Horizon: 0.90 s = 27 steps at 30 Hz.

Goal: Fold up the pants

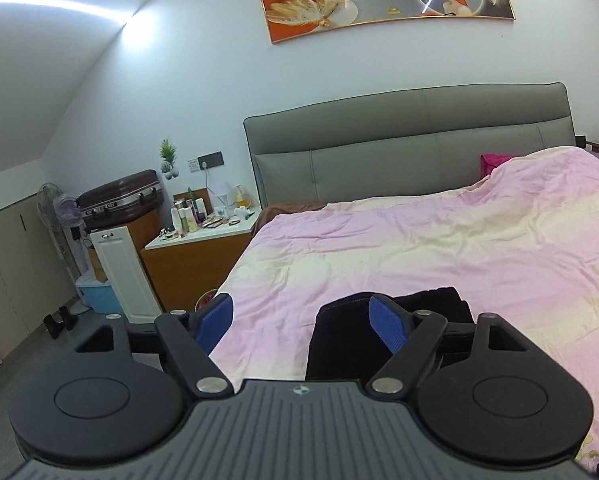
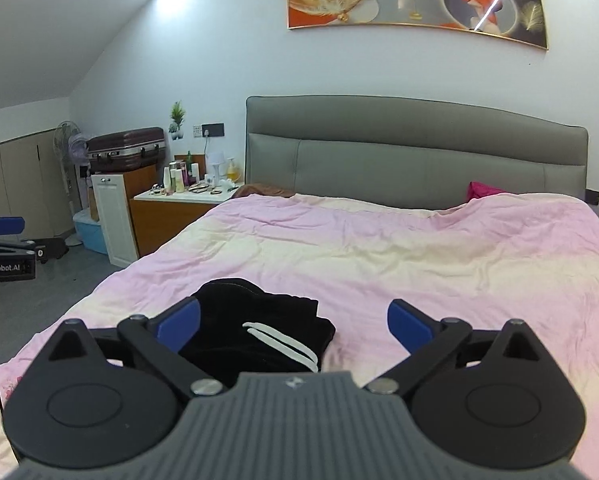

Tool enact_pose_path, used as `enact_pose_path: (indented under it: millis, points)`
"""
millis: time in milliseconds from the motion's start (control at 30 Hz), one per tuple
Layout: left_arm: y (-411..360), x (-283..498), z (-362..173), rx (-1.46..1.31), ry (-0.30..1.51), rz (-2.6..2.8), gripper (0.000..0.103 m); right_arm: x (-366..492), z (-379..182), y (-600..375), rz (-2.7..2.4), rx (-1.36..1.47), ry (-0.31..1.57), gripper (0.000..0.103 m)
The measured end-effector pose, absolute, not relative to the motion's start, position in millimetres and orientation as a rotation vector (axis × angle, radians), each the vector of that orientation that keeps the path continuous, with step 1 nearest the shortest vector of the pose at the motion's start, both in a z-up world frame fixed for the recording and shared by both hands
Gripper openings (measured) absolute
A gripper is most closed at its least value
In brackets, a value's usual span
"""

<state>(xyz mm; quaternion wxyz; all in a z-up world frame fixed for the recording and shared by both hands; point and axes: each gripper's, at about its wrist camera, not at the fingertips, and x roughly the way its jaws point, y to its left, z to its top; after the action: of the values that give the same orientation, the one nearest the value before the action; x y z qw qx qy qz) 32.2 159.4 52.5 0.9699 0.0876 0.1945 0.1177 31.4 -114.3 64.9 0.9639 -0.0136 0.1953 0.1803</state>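
The black pants (image 2: 259,328) lie bunched in a compact heap on the pink bedspread (image 2: 379,256) near the bed's front edge, with a white drawstring (image 2: 287,340) on top. My right gripper (image 2: 293,326) is open and empty, hovering just above the heap; its left finger is over the pants. In the left wrist view the pants (image 1: 339,336) lie behind the right finger. My left gripper (image 1: 301,320) is open and empty, to the left of the heap near the bed's left edge.
A grey headboard (image 2: 415,156) stands at the far end. A nightstand (image 2: 179,208) with several bottles, a white cabinet (image 2: 113,220), a suitcase (image 2: 127,150) and a fan (image 2: 69,140) stand left of the bed. The left gripper shows at the left edge (image 2: 3,240).
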Motion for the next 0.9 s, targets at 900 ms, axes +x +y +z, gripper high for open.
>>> enact_pose_path:
  millis: [900]
  points:
    - [146.6, 16.3, -17.1, 0.076, 0.62, 0.205, 0.091, 12.0, -16.4, -97.1, 0.304, -0.045, 0.535, 0.098]
